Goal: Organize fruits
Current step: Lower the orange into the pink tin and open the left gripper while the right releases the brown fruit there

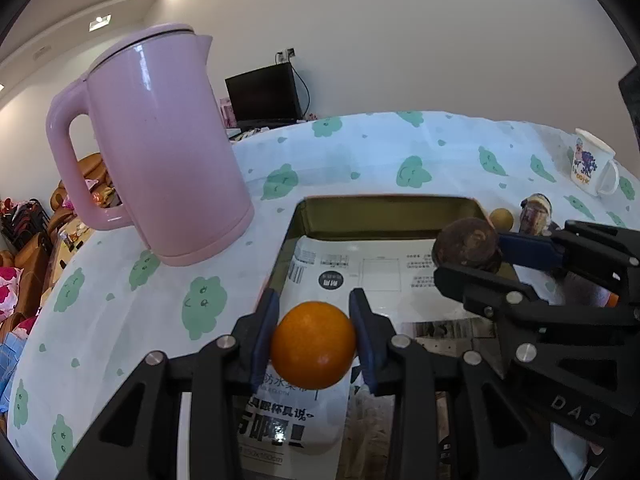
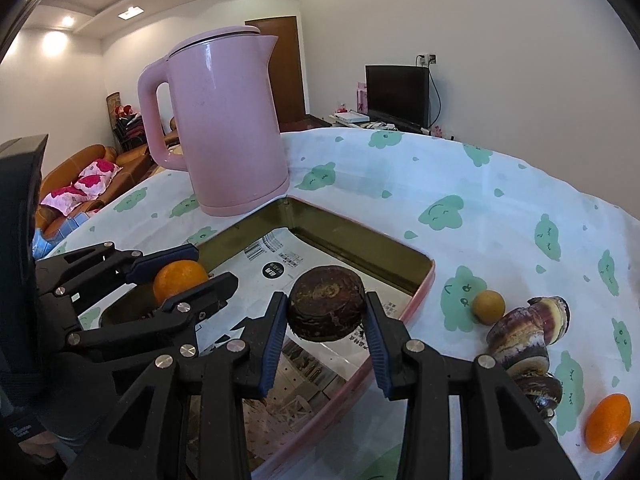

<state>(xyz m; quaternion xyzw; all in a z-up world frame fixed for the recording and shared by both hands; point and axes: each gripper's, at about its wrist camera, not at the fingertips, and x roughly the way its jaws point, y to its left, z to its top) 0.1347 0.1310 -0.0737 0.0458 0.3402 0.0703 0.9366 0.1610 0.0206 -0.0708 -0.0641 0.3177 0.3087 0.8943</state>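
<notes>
Orange round citrus fruit [image 1: 313,345] sits clenched in the left claw [image 1: 314,334] over the paper-lined pink metal tray [image 2: 424,280], while the right claw [image 2: 326,322] grasps a dark brown round fruit [image 2: 326,303] beside it, both apparently poised for placing inside. Only the right view shows another orange [image 2: 608,423] on the cloud-print surface [image 2: 500,208].

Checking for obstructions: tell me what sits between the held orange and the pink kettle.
Only the tray's rim and bare tablecloth separate orange from kettle, per the left wrist view.
</notes>
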